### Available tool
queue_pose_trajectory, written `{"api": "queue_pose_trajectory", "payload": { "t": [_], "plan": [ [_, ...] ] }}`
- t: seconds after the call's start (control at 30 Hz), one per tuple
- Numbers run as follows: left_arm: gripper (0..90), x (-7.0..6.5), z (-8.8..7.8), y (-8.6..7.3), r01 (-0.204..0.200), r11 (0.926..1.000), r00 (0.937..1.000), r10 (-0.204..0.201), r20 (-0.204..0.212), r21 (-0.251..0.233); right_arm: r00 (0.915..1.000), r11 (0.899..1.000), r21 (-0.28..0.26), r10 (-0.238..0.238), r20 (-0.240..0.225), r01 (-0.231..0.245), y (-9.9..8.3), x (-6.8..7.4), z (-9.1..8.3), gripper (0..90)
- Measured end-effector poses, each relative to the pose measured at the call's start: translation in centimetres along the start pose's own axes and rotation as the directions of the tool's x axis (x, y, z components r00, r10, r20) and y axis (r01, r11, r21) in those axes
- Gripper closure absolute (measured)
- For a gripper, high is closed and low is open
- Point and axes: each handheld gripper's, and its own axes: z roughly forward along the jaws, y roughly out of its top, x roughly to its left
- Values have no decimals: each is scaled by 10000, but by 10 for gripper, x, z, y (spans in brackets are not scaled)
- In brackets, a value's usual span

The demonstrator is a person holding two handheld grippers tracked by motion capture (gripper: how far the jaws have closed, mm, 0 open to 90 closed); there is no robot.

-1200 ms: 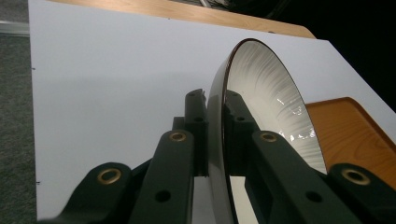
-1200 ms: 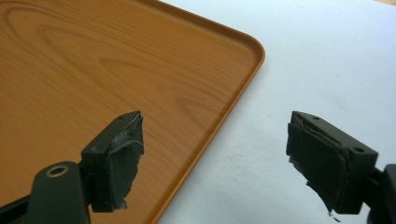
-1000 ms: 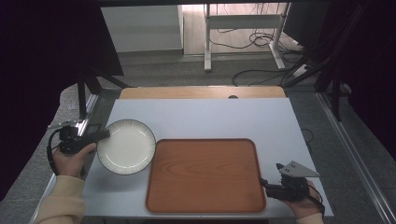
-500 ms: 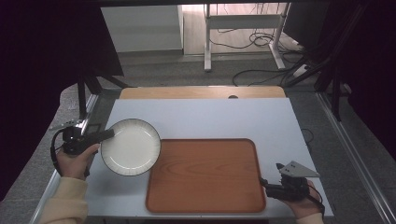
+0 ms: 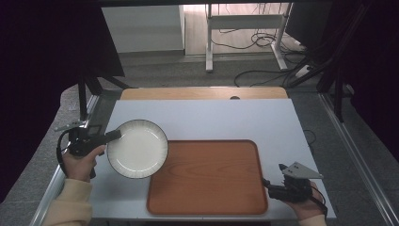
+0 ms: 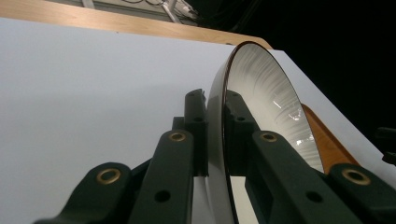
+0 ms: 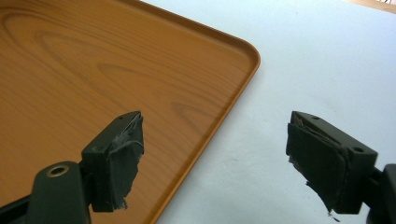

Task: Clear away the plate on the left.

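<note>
Starting with the white counter (image 5: 207,117) across the middle of the high view: a wooden tray (image 5: 209,176) sits lower centre, and a white plate (image 5: 137,148) with a dark rim hangs over the tray's upper left corner, tilted. At centre left, the left gripper (image 5: 113,136) is clamped tight on the plate's left edge. Lower right, the right gripper (image 5: 268,184) sits with jaws wide apart by the tray's right rim, holding nothing.
</note>
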Motion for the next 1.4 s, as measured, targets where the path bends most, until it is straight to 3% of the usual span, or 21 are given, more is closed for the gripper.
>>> {"api": "queue_pose_trajectory", "payload": {
  "t": [0.7, 1.4],
  "plan": [
    [830, -27, 20, 5, -379, 9992, 9980, 373, 505, 98, 10000, 10000, 2, -65, 14, 65, 0, 0, 1, 198],
    [829, -45, 40, 13, -553, 9982, 9945, 529, 908, 232, 10000, 10000, 9, -38, 46, 38, 0, 0, 0, 198]
  ]
}}
